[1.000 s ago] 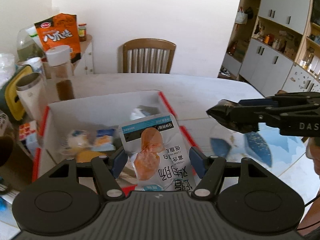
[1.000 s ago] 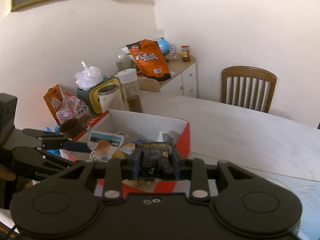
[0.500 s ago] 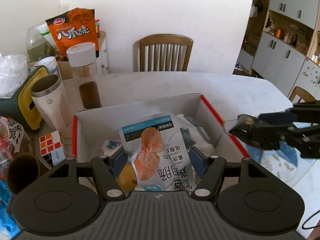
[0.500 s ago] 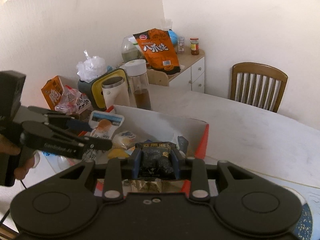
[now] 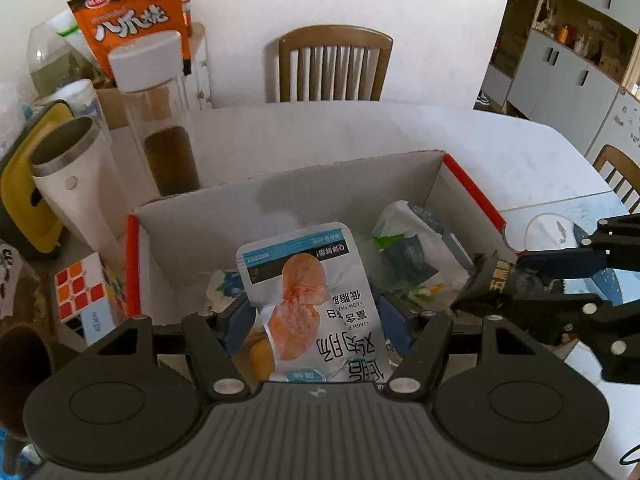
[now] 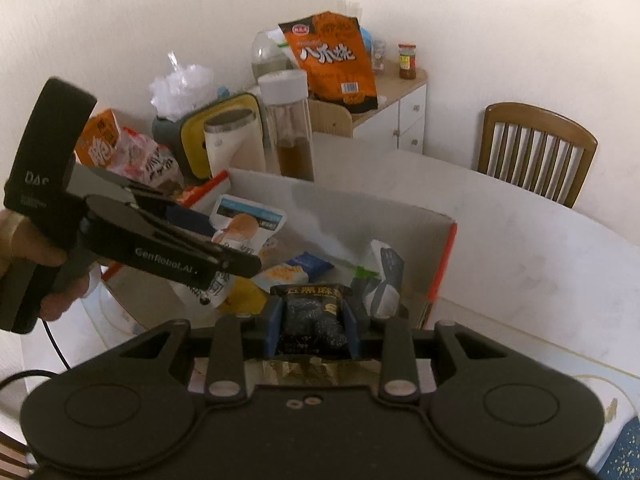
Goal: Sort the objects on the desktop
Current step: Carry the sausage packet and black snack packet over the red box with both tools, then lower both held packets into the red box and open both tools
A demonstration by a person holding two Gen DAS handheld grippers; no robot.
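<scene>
- My left gripper [image 5: 316, 320] has its blue fingers [image 5: 236, 322] set fairly wide, one on each side of a white chicken snack pouch [image 5: 316, 300]. I see the pads at the pouch edges, and the pouch stands up between them, so I read it as gripped.
- This pouch is white with a blue band and an orange picture of meat; its print is upside down in my left view.
- Just ahead of the left fingers is the open cardboard box [image 5: 320, 184], white inside with red edges. The pouch hangs over its near part.
- My right gripper [image 6: 313, 326] has narrow-set fingers [image 6: 273, 326] pressed on a black sesame packet [image 6: 312, 316]. It is dark and shiny, with gold characters on its top edge.
- The packet is over the near edge of the box, and below the fingers some packets already lie inside: a white and green wrapper [image 5: 416, 244] and a small blue packet [image 6: 310, 262].
- To the left of the left fingers, outside the box, stand a white tumbler [image 5: 76, 184], a glass bottle [image 5: 160, 112] with brown liquid, and a Rubik's cube [image 5: 80, 292].
</scene>
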